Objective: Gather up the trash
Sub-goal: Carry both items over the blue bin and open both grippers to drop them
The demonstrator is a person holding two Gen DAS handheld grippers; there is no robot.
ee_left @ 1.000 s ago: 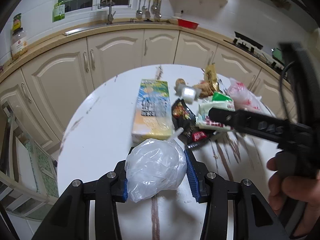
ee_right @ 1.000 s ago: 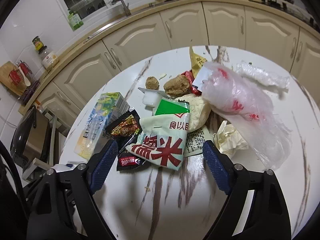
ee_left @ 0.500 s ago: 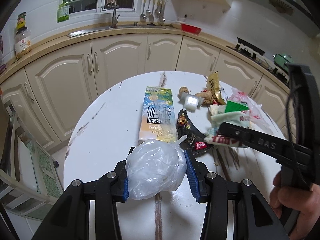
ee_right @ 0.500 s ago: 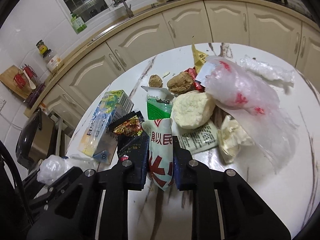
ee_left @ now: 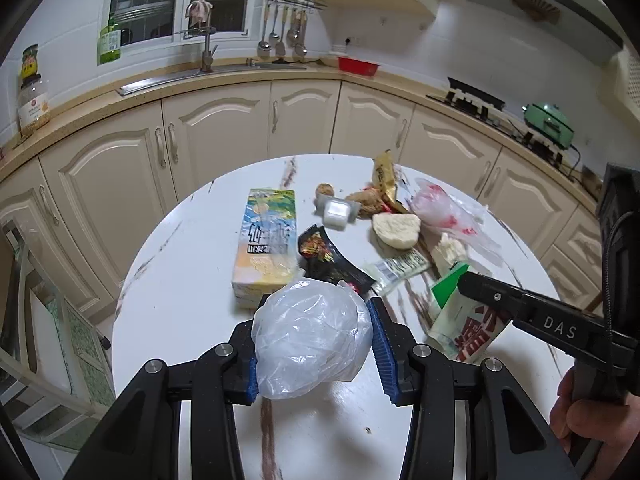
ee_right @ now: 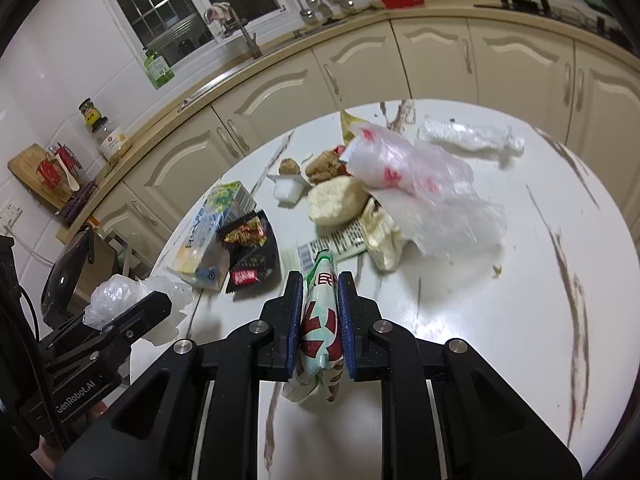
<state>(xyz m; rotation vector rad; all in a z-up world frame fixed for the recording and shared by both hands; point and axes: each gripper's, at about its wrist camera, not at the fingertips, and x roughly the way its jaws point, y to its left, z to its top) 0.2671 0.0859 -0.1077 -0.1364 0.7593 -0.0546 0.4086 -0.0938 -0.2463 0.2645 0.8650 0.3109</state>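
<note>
My left gripper (ee_left: 314, 346) is shut on a crumpled clear plastic bag (ee_left: 310, 334) held above the near edge of the round white table (ee_left: 180, 280). My right gripper (ee_right: 319, 322) is shut on a white, green and red snack wrapper (ee_right: 320, 332), lifted off the table; it also shows in the left wrist view (ee_left: 464, 326). More trash lies mid-table: a yellow-blue carton (ee_left: 266, 246), a black snack packet (ee_left: 330, 258), a bun (ee_right: 338, 200), a small white cup (ee_right: 289, 190) and a red-printed plastic bag (ee_right: 404, 168).
Another clear plastic wad (ee_right: 472, 138) lies at the table's far side. Cream kitchen cabinets (ee_left: 224, 136) curve behind the table, with a sink and a stove on the counter. A rack and floor lie to the left below the table edge.
My right gripper closed on the snack wrapper and lifted it back from the pile. The left gripper kept hold of the clear bag and drew back slightly.
</note>
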